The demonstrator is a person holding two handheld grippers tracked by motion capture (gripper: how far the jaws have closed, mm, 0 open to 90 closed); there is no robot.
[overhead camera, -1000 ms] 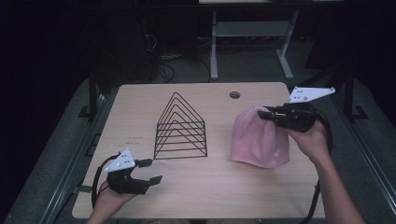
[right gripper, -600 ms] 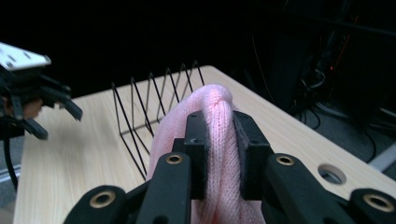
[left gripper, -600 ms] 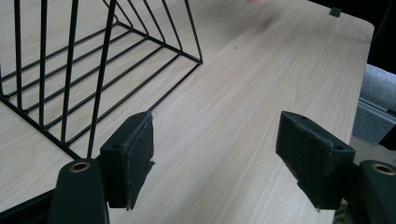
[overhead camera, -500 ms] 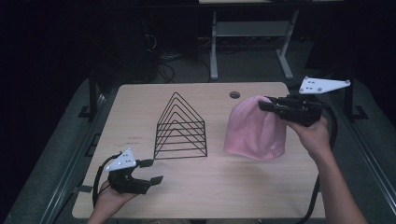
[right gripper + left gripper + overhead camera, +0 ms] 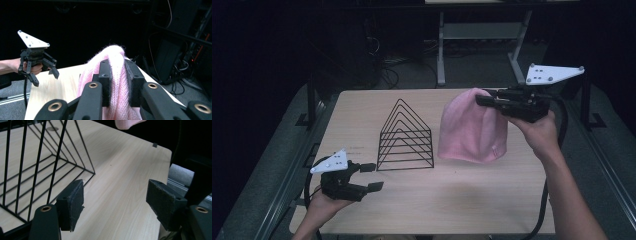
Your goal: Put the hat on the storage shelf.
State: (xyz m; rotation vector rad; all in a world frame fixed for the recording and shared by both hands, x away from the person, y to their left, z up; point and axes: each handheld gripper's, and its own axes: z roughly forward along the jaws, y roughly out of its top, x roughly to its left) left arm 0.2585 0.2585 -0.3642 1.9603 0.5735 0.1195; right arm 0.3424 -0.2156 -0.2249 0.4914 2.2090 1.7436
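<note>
A pink knitted beanie (image 5: 472, 131) hangs above the right half of the wooden table (image 5: 452, 200), pinched at its crown by my right gripper (image 5: 482, 101). In the right gripper view the pink wool (image 5: 117, 72) is squeezed between the two black pads (image 5: 105, 82). A black wire rack (image 5: 404, 137) of nested triangles stands at the table's middle. My left gripper (image 5: 371, 177) hovers near the front left corner, open, with nothing between its pads (image 5: 71, 203). The left gripper view shows the rack's wires (image 5: 37, 165) just to the left of them.
A small round grommet (image 5: 53, 129) sits in the tabletop at the far edge. Metal desk legs (image 5: 442, 50) and cables stand on the dark floor beyond the table. Rails run along both table sides.
My right gripper has risen with the beanie, which now hangs off the table instead of slumping on it. My left gripper has lifted slightly.
</note>
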